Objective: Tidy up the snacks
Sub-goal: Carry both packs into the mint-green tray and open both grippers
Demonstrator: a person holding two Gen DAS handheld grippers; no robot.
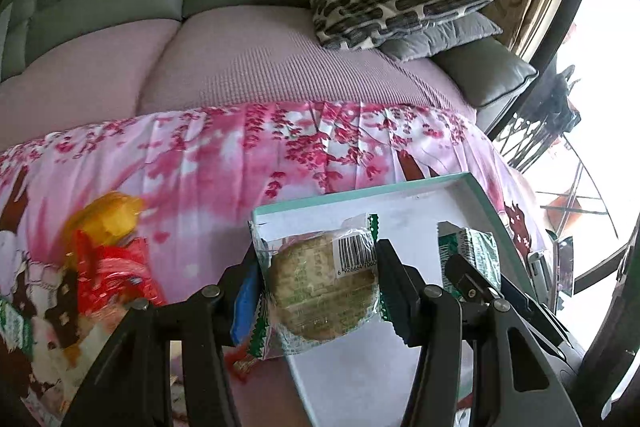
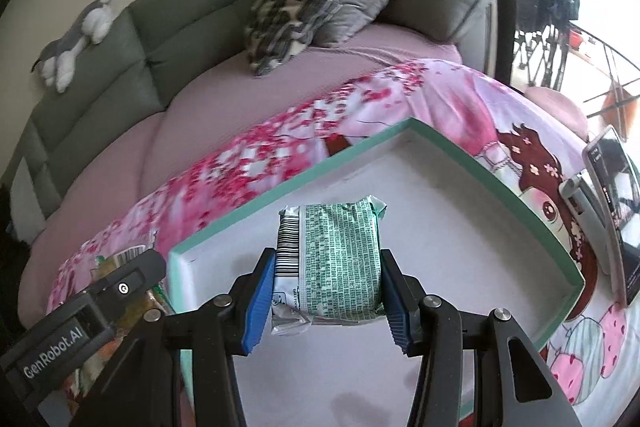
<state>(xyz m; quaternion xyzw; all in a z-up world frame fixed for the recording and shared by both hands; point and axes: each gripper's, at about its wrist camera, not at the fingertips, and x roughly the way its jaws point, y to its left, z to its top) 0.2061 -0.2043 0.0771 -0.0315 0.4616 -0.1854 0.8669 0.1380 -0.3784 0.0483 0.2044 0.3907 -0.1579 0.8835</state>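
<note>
My left gripper [image 1: 318,281] is shut on a round cake in a clear wrapper with green edges [image 1: 320,287], held over the left edge of a white tray with a teal rim [image 1: 360,193]. My right gripper [image 2: 326,285] is shut on a green and white printed snack pack [image 2: 340,259], held above the tray's white floor [image 2: 460,227]. In the left wrist view the right gripper's finger [image 1: 472,279] and its green pack [image 1: 468,251] show at the right. In the right wrist view the left gripper's body [image 2: 80,315] shows at the lower left.
Loose snacks lie on the pink floral cloth [image 1: 240,155] left of the tray: a yellow pack [image 1: 106,217] and a red pack [image 1: 108,279]. A phone on a stand [image 2: 612,207] stands right of the tray. A sofa with cushions [image 1: 400,3] is behind.
</note>
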